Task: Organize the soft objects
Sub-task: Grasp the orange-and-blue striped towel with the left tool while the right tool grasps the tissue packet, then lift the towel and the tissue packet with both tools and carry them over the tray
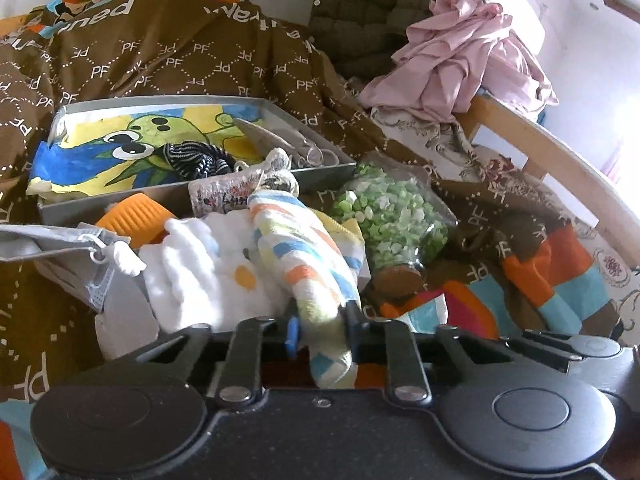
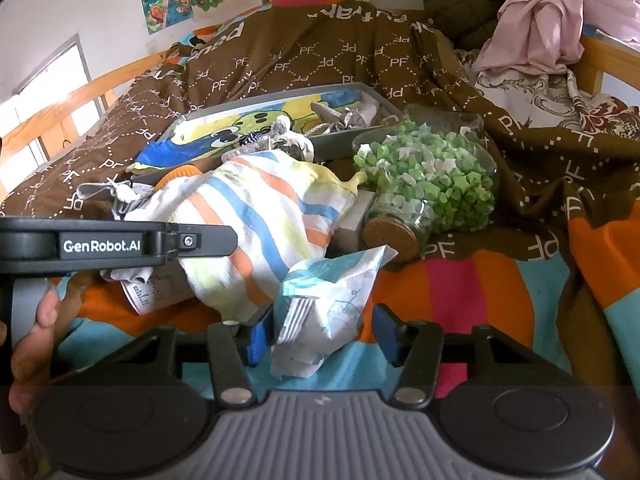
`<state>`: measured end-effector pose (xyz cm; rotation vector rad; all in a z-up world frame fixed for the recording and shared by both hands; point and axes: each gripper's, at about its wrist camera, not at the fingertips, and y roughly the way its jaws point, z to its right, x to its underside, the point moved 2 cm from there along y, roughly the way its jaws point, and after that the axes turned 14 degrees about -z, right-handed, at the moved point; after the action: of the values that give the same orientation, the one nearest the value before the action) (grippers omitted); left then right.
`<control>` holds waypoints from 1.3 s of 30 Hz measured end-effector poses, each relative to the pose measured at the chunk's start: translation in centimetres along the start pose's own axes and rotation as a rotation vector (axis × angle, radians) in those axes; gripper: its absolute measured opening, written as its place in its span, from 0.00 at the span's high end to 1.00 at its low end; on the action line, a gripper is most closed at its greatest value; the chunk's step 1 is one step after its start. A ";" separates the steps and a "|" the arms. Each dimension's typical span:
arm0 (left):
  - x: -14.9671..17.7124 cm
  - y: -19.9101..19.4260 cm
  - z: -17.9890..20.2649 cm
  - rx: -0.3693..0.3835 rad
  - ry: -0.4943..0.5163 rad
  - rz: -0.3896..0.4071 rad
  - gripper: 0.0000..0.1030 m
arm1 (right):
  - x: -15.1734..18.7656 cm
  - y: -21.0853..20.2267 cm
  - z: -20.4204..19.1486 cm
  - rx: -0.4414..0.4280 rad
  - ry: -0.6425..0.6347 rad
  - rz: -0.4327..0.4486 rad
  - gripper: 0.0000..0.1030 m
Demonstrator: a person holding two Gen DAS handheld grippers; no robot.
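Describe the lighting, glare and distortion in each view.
Left wrist view: daylight blows out the right edge, the white cloth glares, and the bed rail bows from fisheye. Right wrist view: the window is overexposed, and the striped towel is brightly lit.

A: Daylight enters from the far-left bright rectangular window (image 2: 52,92) in the right wrist view; the pale right-hand wall (image 1: 600,92) in the left wrist view is blown out.

B: Fisheye bending curves the wooden bed rail (image 1: 560,160). The near dark plastic gripper body (image 2: 320,432) sits in shadow, slightly soft.
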<state>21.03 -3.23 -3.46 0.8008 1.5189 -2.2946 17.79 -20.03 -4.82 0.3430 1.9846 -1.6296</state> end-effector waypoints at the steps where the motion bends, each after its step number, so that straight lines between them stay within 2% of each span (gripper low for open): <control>1: 0.0 0.0 0.1 -0.005 0.003 -0.001 0.83 | 0.0 0.0 0.0 -0.002 0.000 -0.001 0.49; 4: 0.1 -0.1 0.5 -0.005 0.013 0.008 0.89 | 0.0 0.0 0.0 -0.002 -0.002 0.002 0.52; 9: 0.6 -1.0 1.7 -0.024 0.065 0.044 0.91 | 0.0 -0.2 -0.1 0.017 -0.007 0.009 0.60; 13: 1.2 -1.8 2.5 -0.031 0.081 0.026 0.92 | 0.0 -0.4 -0.4 0.038 -0.026 0.017 0.67; 15: 1.2 -2.1 3.0 -0.061 0.083 0.023 0.92 | 0.0 -0.6 -0.4 0.045 -0.033 0.026 0.69; 20: 1.6 -3.1 4.1 -0.138 0.101 0.022 0.93 | 0.0 -1.3 -0.6 0.055 -0.052 0.062 0.72; 24: 1.8 -4.6 4.7 -0.196 0.120 0.049 0.93 | 0.0 -2.1 -0.8 0.063 -0.069 0.104 0.72; 30: 2.3 -7.3 5.3 -0.245 0.104 0.107 0.93 | 0.0 -3.4 -0.9 0.047 -0.075 0.167 0.72; 35: 2.6 -9.1 6.0 -0.300 0.094 0.123 0.93 | 0.1 -4.6 -1.2 0.042 -0.101 0.225 0.72; 39: 3.2 -10.2 7.8 -0.337 0.161 0.161 0.93 | 0.1 -5.4 -1.3 0.045 -0.116 0.266 0.72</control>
<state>10.91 -5.93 4.68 0.9872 1.7750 -1.8309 14.54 -20.05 -0.27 0.4957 1.7366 -1.4914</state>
